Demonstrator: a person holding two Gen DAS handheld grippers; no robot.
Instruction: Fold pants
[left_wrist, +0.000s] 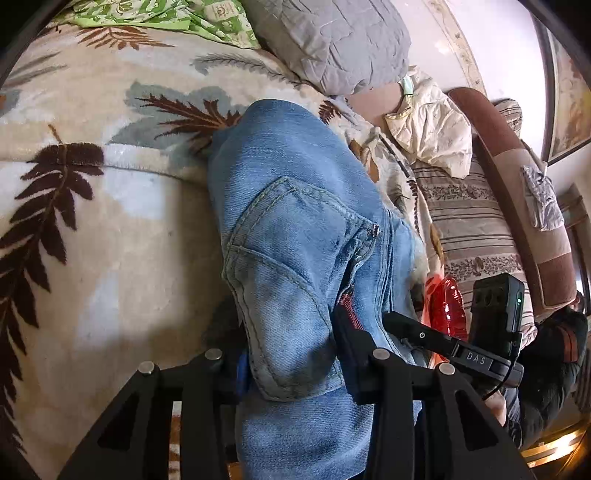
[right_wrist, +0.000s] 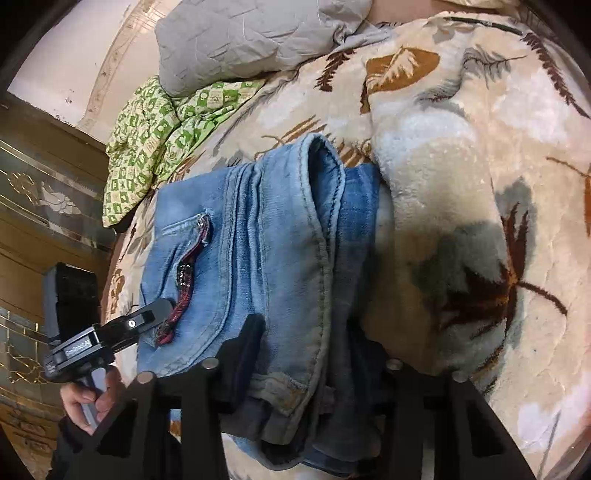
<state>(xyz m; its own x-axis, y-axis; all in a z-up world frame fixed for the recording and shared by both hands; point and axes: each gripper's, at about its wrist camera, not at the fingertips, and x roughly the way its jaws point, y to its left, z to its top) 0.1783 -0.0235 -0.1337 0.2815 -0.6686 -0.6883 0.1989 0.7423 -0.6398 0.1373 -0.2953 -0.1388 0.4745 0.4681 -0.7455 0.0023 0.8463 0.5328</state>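
Faded blue denim fills the middle of both views: the pants (left_wrist: 295, 236) lie folded into a thick bundle on a bed, resting on a plush cream blanket (left_wrist: 92, 221) printed with brown fern leaves. In the left wrist view we see a back pocket (left_wrist: 291, 280) facing up, outlined in pale stitching. In the right wrist view the stacked layers show thick seams and a rolled hem, and a dark red beaded strip (right_wrist: 184, 280) runs along a pocket opening.

Our left gripper (left_wrist: 295, 354) has its fingers (left_wrist: 354, 354) spread on either side of the denim, with cloth lying between them; we cannot tell whether they are pinching it. Our right gripper (right_wrist: 317, 354) likewise straddles the near edge of the bundle, one black finger pressed on top of the fabric, and again we cannot tell whether it is gripping.

Beyond the pants sit a grey quilted pillow (left_wrist: 332, 40) and a green patterned cloth (right_wrist: 155, 140). A striped sofa cushion (left_wrist: 472, 236) lies beside the bed, and a red shiny plastic item (left_wrist: 443, 306) shows near it.
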